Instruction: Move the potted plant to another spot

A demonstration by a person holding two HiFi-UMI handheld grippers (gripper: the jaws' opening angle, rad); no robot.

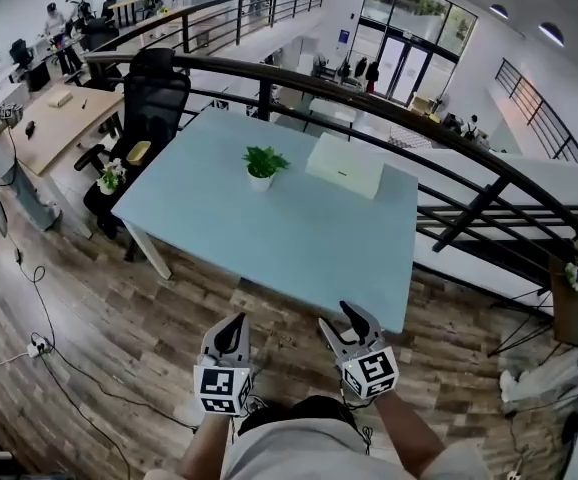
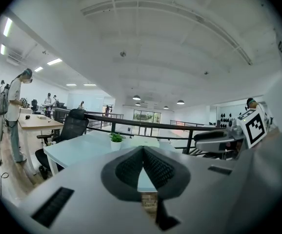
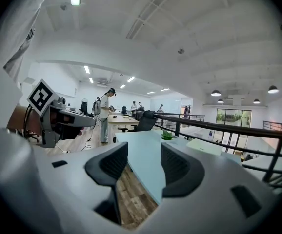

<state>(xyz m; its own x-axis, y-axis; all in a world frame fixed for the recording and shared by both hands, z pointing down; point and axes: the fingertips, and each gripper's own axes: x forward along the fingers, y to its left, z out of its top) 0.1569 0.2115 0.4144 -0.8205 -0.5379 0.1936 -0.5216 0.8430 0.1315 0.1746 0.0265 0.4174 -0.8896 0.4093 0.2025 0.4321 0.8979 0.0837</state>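
Hand-held gripper [image 3: 144,145] jaws apart, potted plant [image 3: 168,135] beyond

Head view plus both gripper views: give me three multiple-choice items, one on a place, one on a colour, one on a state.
1. Where does the potted plant stand?
A. On the light blue table, left of the white box in the head view
B. On the wooden floor
C. On the black office chair

2. What colour is the plant's pot?
A. Red
B. White
C. Black

3. How do the jaws of the left gripper and the right gripper stand?
A. Both shut on the plant
B. Left shut, right open, nothing between either pair
C. Left open, right shut

Answers:
1 A: the plant sits on the tabletop, apart from the box.
2 B: the pot is white under the green leaves.
3 B: the left pads meet; the right pads show a gap with only table and floor beyond.
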